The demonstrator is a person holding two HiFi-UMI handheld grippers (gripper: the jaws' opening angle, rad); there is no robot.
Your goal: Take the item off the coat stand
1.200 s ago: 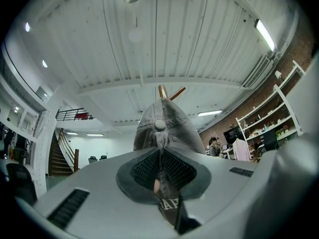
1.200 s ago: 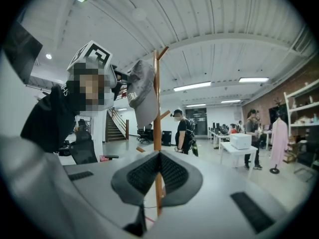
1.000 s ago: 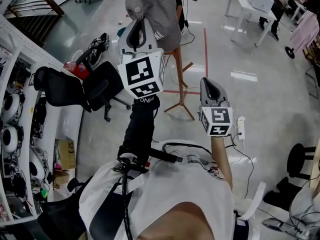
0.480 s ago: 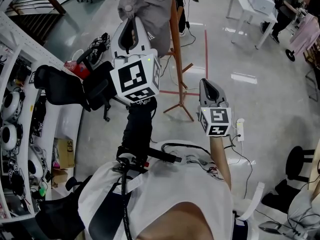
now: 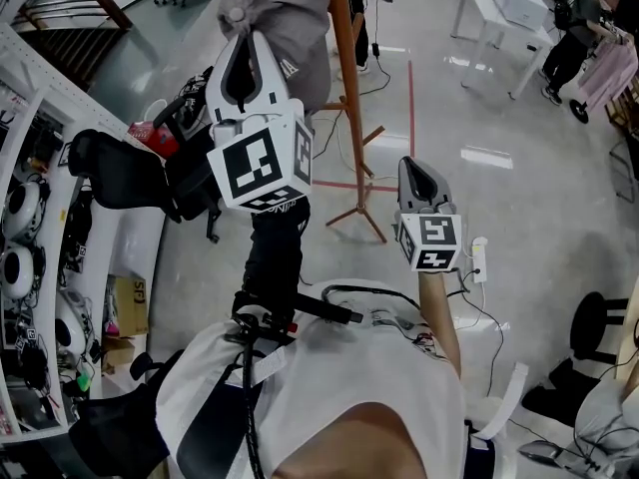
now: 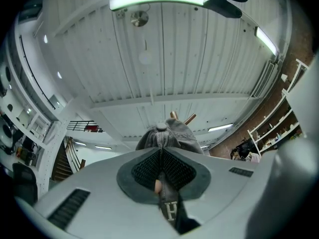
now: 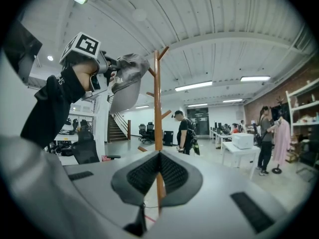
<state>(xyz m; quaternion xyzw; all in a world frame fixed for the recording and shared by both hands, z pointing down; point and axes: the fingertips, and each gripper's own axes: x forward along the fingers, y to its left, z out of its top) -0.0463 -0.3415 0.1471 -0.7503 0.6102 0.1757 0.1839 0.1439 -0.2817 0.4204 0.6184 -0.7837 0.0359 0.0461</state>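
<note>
Upper middle of the head view: cap [image 5: 290,13] in the left claw [image 5: 245,40], just left of the coat stand [image 5: 349,108] pole. Below and right of that, near frame centre: right claw [image 5: 416,168], apart from the stand. Left of the stand's feet: office chair [image 5: 140,173]. Along the left edge: shelves [image 5: 30,228]. Upper right: counter [image 5: 477,0]. Right edge: stool [image 5: 597,319].

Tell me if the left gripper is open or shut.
Shut on the cap: the left gripper's jaws pinch its fabric.
</note>
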